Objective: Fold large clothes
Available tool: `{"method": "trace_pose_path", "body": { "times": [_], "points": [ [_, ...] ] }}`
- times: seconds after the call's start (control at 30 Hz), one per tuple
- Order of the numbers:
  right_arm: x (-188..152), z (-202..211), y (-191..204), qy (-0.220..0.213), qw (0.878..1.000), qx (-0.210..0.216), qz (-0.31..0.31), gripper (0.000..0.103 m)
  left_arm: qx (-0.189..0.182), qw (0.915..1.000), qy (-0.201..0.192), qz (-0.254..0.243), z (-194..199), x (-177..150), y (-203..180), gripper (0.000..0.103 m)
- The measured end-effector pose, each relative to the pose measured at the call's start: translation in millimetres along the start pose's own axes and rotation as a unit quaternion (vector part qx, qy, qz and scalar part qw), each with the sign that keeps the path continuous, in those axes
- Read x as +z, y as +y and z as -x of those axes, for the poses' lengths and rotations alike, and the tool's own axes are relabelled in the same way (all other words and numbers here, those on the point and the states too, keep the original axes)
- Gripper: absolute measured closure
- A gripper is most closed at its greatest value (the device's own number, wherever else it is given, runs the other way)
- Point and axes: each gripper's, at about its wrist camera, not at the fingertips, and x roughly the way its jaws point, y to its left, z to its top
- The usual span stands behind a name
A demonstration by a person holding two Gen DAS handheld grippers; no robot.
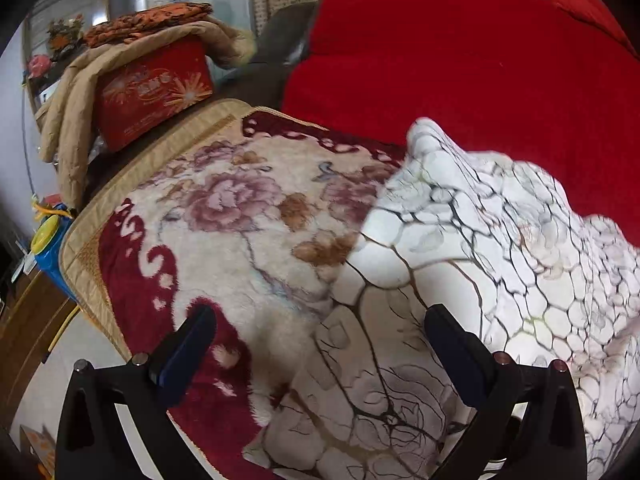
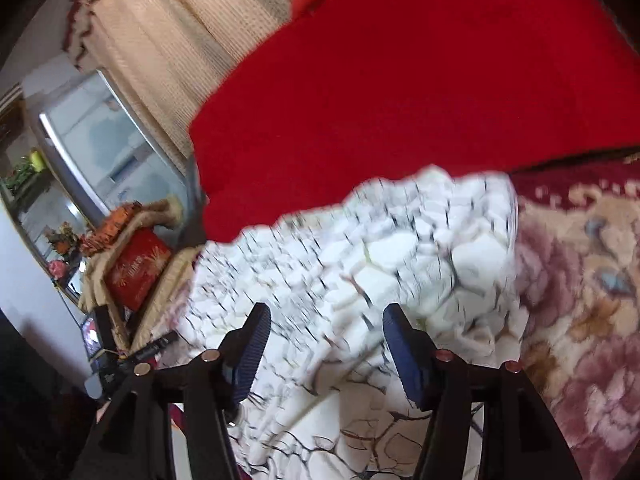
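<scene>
A white garment (image 1: 460,248) printed with a dark crackle pattern is seen bunched on a floral plush blanket (image 1: 224,216), its far edge lying against a red cover (image 1: 460,60). The left gripper (image 1: 316,332) is held wide open over the garment's near folds, nothing being clasped; the right gripper (image 2: 324,332) is likewise spread apart above the cloth, released. A red box (image 1: 154,92) draped by a beige quilt (image 1: 68,120) is seen well apart at the blanket's far corner, with a blue and yellow object (image 1: 50,240) just beside the blanket's edge. In the right wrist view the garment (image 2: 360,264) is smeared by motion blur, and its near part is cut off behind the gripper frames.
</scene>
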Motion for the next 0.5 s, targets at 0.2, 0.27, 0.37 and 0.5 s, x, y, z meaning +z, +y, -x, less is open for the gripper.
{"method": "trace_pose_path", "body": {
  "times": [0.2, 0.27, 0.37, 0.5],
  "points": [
    [-2, -25, -19, 0.060, 0.997, -0.018, -0.040, 0.040, 0.002, 0.9992, 0.040, -0.001, -16, -6, -2, 0.000],
    [-3, -22, -22, 0.060, 0.997, -0.018, -0.037, 0.040, 0.008, 0.9994, 0.033, -0.007, -12, -7, -3, 0.000],
    [-5, -22, -21, 0.062, 0.998, -0.023, -0.025, 0.040, 0.025, 0.9994, 0.006, -0.022, -1, -6, -9, 0.000],
    [-7, -27, -12, 0.058, 0.998, -0.022, -0.024, 0.040, 0.019, 0.9992, -0.030, -0.021, 16, -3, -13, 0.000]
  ]
}}
